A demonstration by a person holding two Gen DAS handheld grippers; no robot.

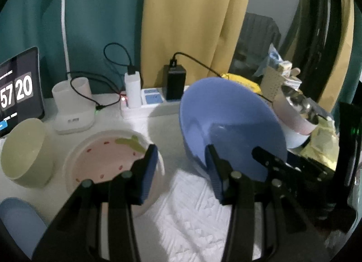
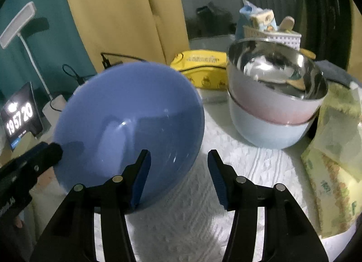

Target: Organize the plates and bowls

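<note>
Teal wall and a yellow curtain (image 1: 192, 24) back a desk (image 2: 237, 171) spread with white textured cloth. Largest on it is the blue bowl (image 2: 135, 108), centre of both views, tipped steeply so its mouth faces the cameras, its base low against the cloth. Right of it in the right wrist view stands a nested stack (image 2: 271, 126): a steel bowl inside a pink one inside a pale blue one. That part of the sorting looks done.

At lower left of the left wrist view, a pink speckled dish (image 1: 101, 160), a green bowl (image 1: 25, 153) and a pale blue piece (image 1: 18, 221) lie apart, seemingly still to be gathered.

The right hand-held gripper (image 2: 178, 152) straddles the blue bowl's rim with jaws spread, the outer pad clear of it. The left hand-held gripper (image 1: 181, 148) is also parted, one finger over the bowl's inner wall; whether it presses there I cannot tell. I judge the task about halfway.
</note>
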